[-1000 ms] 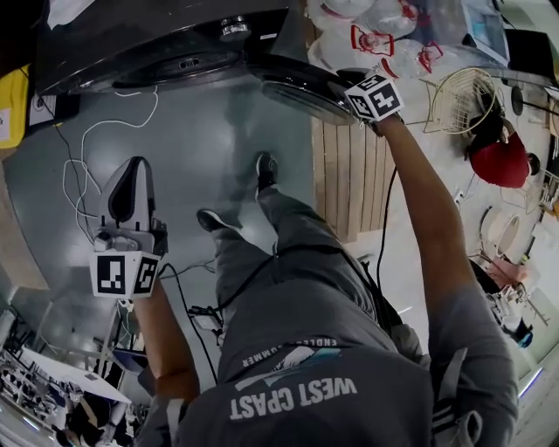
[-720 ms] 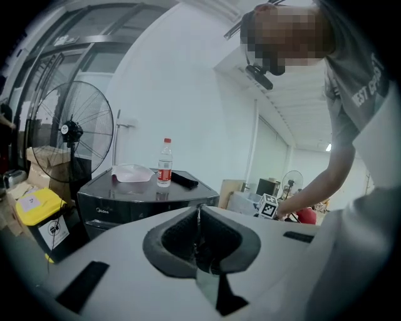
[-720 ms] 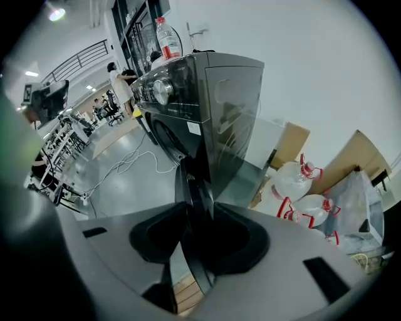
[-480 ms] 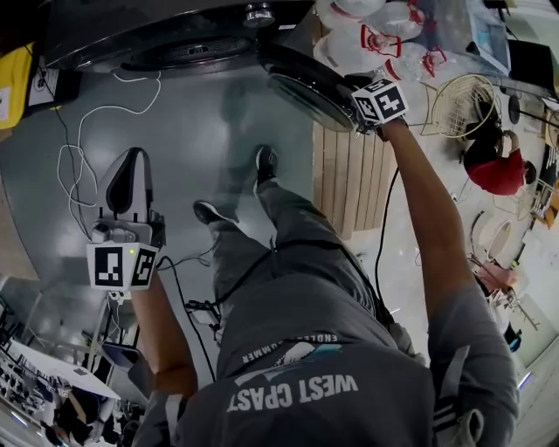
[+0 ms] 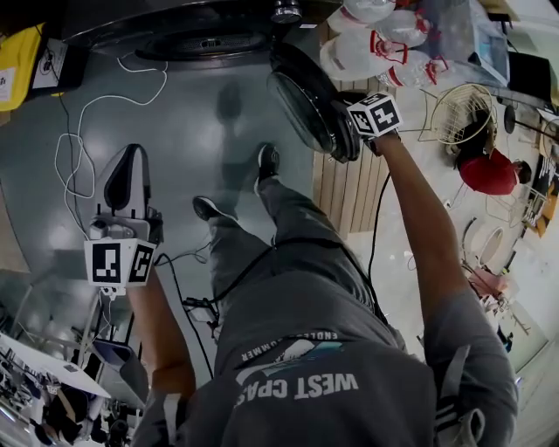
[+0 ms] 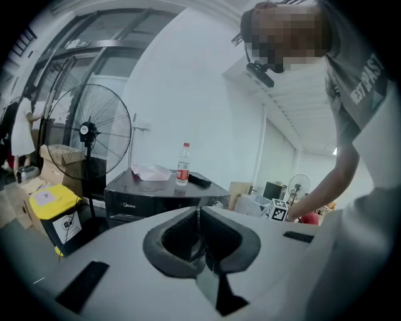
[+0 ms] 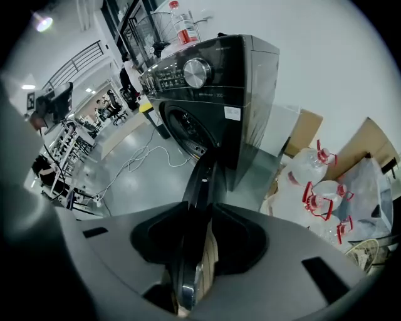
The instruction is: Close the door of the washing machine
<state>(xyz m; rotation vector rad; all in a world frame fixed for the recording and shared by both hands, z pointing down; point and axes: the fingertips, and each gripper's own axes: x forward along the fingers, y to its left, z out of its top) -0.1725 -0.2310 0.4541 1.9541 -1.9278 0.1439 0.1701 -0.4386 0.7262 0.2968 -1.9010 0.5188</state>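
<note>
The black front-loading washing machine [image 5: 175,22] stands at the top of the head view, its round door [image 5: 306,96] swung out to the right and partly open. My right gripper [image 5: 348,131] is at the door's outer rim, arm stretched forward. In the right gripper view the door [image 7: 199,188] runs edge-on between the jaws of my right gripper [image 7: 203,219], which are closing on it, with the drum opening [image 7: 188,128] beyond. My left gripper [image 5: 131,155] hangs shut and empty over the grey floor at the left, and in its own view my left gripper [image 6: 198,216] faces the machine [image 6: 150,197].
Large water jugs [image 5: 376,44] and a wooden pallet [image 5: 345,188] stand right of the machine. A white cable [image 5: 74,148] loops across the floor, and a yellow bin [image 5: 17,65] stands at the left. The person's shoes [image 5: 266,166] are in front of the drum. A standing fan [image 6: 88,131] is behind.
The door has swung left toward the machine's front with my right gripper on its rim. My left gripper has drifted slightly and stays shut.
</note>
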